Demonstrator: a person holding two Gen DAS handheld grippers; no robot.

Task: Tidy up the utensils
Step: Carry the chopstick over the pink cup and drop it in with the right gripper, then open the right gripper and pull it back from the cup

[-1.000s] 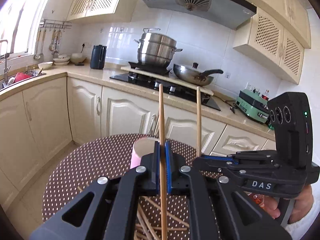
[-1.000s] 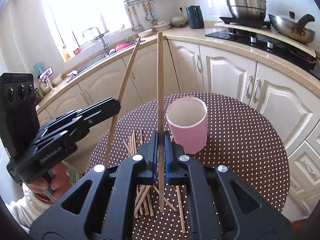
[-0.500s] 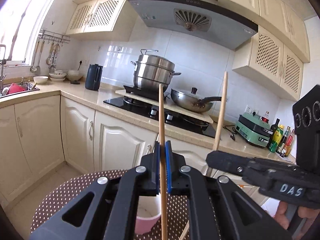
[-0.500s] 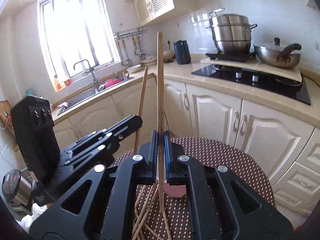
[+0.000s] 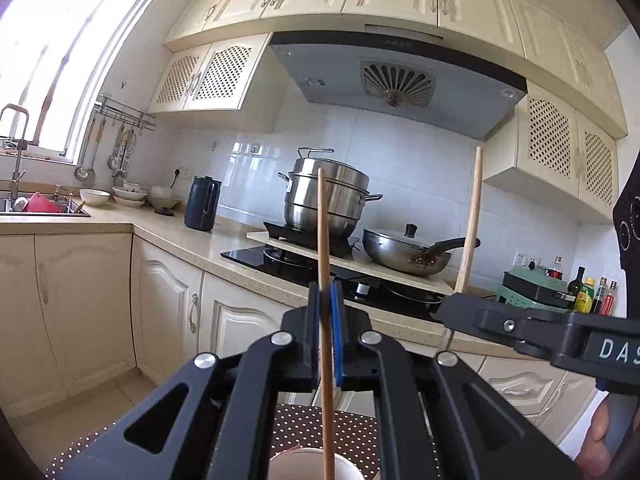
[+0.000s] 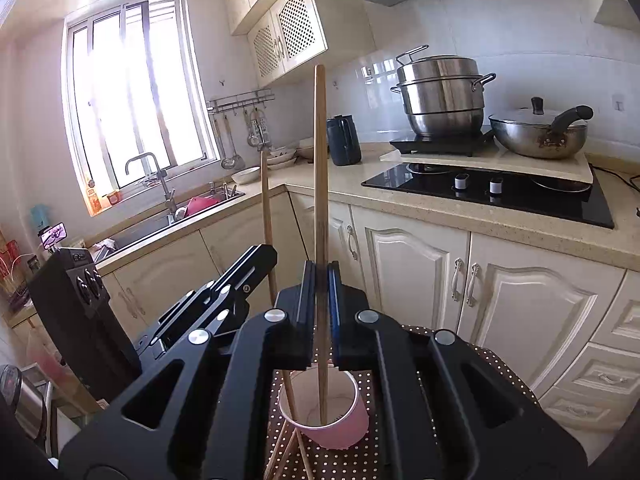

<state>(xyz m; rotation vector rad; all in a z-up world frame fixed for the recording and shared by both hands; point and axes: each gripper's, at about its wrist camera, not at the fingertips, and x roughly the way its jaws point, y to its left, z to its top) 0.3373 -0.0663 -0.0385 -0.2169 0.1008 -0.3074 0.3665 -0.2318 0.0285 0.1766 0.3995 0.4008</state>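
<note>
My left gripper [image 5: 326, 296] is shut on an upright wooden chopstick [image 5: 322, 240]; its lower end drops toward the pink cup's rim [image 5: 288, 458] at the bottom edge. My right gripper [image 6: 321, 276] is shut on a second chopstick [image 6: 319, 160], whose lower end stands inside the pink cup [image 6: 348, 428]. Each gripper shows in the other's view: the right gripper [image 5: 454, 310] with its chopstick [image 5: 472, 216], the left gripper [image 6: 266, 254] with its chopstick [image 6: 265, 208], slanting down into the cup's left side.
The cup stands on a round table with a brown dotted cloth [image 6: 472, 364]; loose chopsticks [image 6: 286, 452] lie beside it. Behind are cream cabinets, a counter with a hob [image 6: 500, 196], a steel pot [image 6: 440, 96], a wok [image 6: 536, 132], a dark kettle [image 6: 344, 140] and a sink [image 6: 180, 212].
Both grippers have swung up from looking down at the table to looking at the kitchen wall. They have come in over the cup, and both chopsticks' lower ends now reach into it.
</note>
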